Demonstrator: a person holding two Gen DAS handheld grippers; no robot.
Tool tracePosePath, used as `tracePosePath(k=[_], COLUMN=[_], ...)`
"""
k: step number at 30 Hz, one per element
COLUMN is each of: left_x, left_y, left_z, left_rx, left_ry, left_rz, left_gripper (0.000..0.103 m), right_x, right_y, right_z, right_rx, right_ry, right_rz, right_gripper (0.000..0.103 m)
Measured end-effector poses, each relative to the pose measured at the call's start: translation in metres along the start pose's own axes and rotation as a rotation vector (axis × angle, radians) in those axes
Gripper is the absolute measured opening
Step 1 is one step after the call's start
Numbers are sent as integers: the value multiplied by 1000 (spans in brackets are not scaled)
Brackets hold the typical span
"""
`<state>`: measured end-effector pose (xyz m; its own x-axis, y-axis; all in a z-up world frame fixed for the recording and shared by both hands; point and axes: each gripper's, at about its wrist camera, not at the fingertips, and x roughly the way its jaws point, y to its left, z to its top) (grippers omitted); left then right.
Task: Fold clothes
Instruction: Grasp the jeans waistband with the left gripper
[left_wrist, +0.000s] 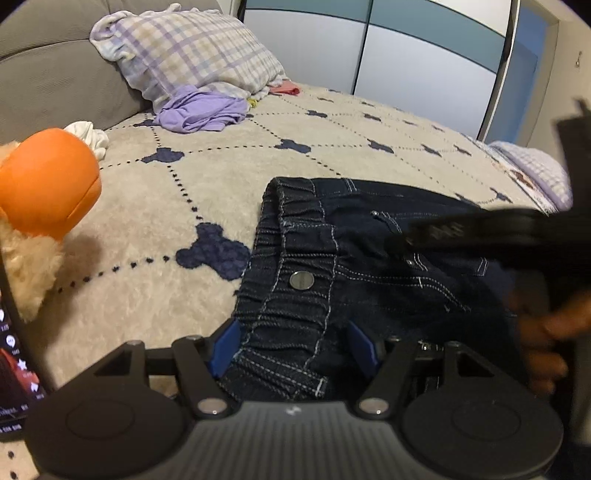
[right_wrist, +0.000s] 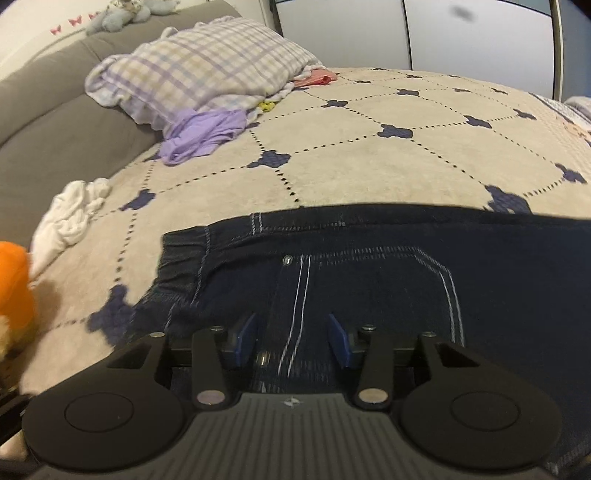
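Dark blue jeans (left_wrist: 369, 258) lie flat on the bed, with the elastic waistband and a metal button (left_wrist: 301, 280) toward the left. In the left wrist view my left gripper (left_wrist: 294, 348) stands open. Its blue pads (left_wrist: 225, 347) straddle the near part of the waistband, and denim lies between them. My right gripper (right_wrist: 292, 342) is open low over the hip and pocket area of the jeans (right_wrist: 369, 266), with stitched denim between its pads (right_wrist: 340, 345). In the left view the right gripper (left_wrist: 410, 236) shows as a blurred black shape over the jeans, with a hand (left_wrist: 546, 332) behind it.
The beige quilt (left_wrist: 258, 147) with navy motifs covers the bed. A checked pillow (left_wrist: 192, 55), a purple garment (left_wrist: 203, 109), a white garment (right_wrist: 70, 218) and a pink garment (left_wrist: 284, 88) lie toward the grey headboard (left_wrist: 55, 81). An orange plush toy (left_wrist: 48, 184) sits at the left.
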<state>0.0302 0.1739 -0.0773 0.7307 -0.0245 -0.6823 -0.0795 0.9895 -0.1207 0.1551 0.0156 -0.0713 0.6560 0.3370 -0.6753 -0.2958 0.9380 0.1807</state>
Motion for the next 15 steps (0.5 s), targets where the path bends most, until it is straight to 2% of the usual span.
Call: tracePosePath(k=[4,8,11,15], left_x=[4,5,4,-3], left_y=[-2,0,0,-4], left_z=[5,11,14,14], left_rx=[8,-14,-27,-10], left_ry=[32,47,49,18], left_rz=[16,14,8,3], left_gripper=[69,70,71,73], right_x=[27,41,23,-17], right_y=[11,13,7,-6], right_z=[19,34,32,11], right_rx=[-45,-20,27,-15], right_ry=[14,13,1,-37], right_rz=[-42,-49,-34,-66], right_gripper=[46,46,46,47])
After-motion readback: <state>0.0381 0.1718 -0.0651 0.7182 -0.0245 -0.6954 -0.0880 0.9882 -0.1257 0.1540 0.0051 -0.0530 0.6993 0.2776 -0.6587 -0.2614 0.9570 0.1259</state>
